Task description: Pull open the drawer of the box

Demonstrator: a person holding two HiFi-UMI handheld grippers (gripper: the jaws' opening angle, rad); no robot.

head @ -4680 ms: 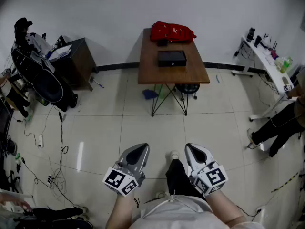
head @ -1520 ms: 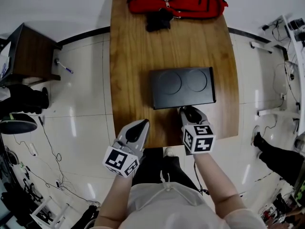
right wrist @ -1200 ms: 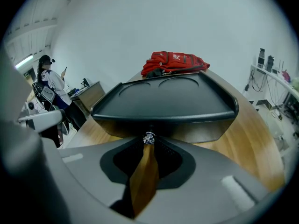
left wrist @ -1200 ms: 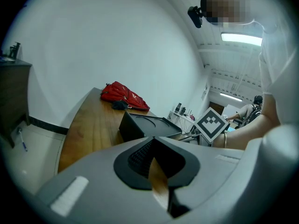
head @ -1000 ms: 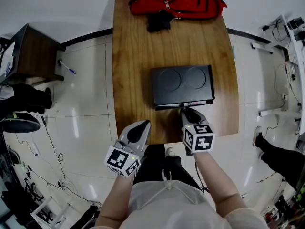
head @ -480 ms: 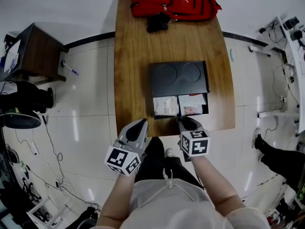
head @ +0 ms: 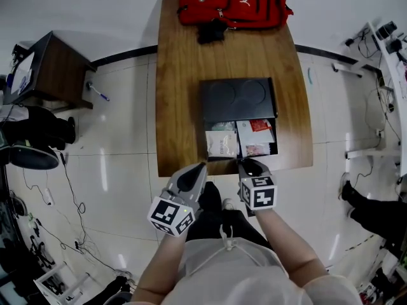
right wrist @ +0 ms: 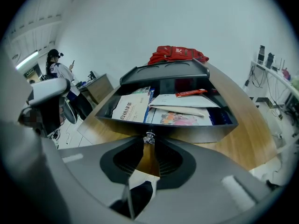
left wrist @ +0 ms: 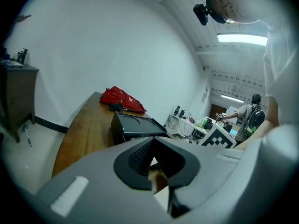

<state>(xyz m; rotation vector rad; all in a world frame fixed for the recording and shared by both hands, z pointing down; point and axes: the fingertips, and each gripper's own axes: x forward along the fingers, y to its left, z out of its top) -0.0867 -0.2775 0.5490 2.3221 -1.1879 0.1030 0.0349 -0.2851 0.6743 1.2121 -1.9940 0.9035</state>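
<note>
**Tongs on the knob, drawer well out**

I am pinching the right tongs [head: 250, 164] on the small knob [right wrist: 149, 137] at the middle of the drawer [head: 242, 158] front. In the right gripper view both jaws are closing in on that knob from either side. I am holding the left tongs [head: 193, 173] just beside them at the near edge of the table [head: 178, 75], with the jaws together, nothing between them and nothing touched.

The drawer is standing well out of the box [head: 237, 99] toward me, and the papers [head: 222, 143] and packets inside are lying in plain sight. I am judging the pull to be largely done. I cannot tell whether the drawer has more travel left. What remains, I think, is at most a little more drawing out and then letting go of the knob.

The box itself is sitting mid-table, and a red bag [head: 232, 4] is lying at the far end.
</note>
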